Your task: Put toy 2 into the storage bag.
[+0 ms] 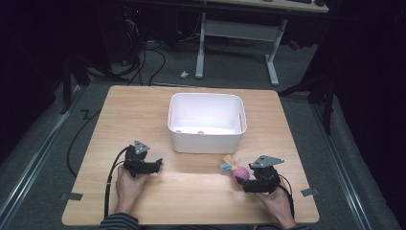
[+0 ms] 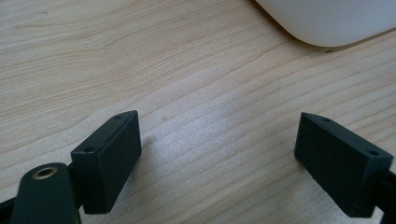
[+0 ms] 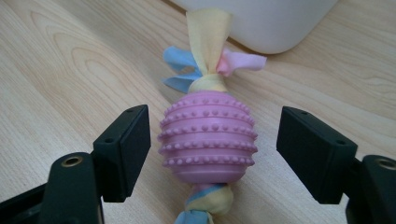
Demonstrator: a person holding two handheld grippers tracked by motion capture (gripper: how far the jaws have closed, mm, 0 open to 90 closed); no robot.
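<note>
A white bin point(image 1: 207, 122) stands on the table point(image 1: 143, 110), past the middle toward the far edge, open side up. Inside, two small pink items point(image 1: 189, 131) lie on its floor against the near wall; what they are cannot be made out.

The pink knobbed ball toy point(image 3: 208, 137), threaded on a knotted cloth strip of yellow, blue and pink, lies on the table just in front of the bin's near right corner. In the high view the toy point(image 1: 238, 170) sits at the tip of the right hand-held gripper point(image 1: 245, 181). Its long axis runs from that gripper toward the bin: the cloth tails point(image 3: 205, 56) at the far end point at the bin wall and reach or nearly reach it, and a second knot point(image 3: 208, 200) lies at the near end.

The right hand-held gripper point(image 3: 214, 149) is spread, the ball between its jaws, a clear gap on each side, pads not touching.

The left hand-held gripper point(image 2: 217, 154) is spread wide over bare table, with the bin's rounded corner point(image 2: 327, 23) beyond it.
</note>
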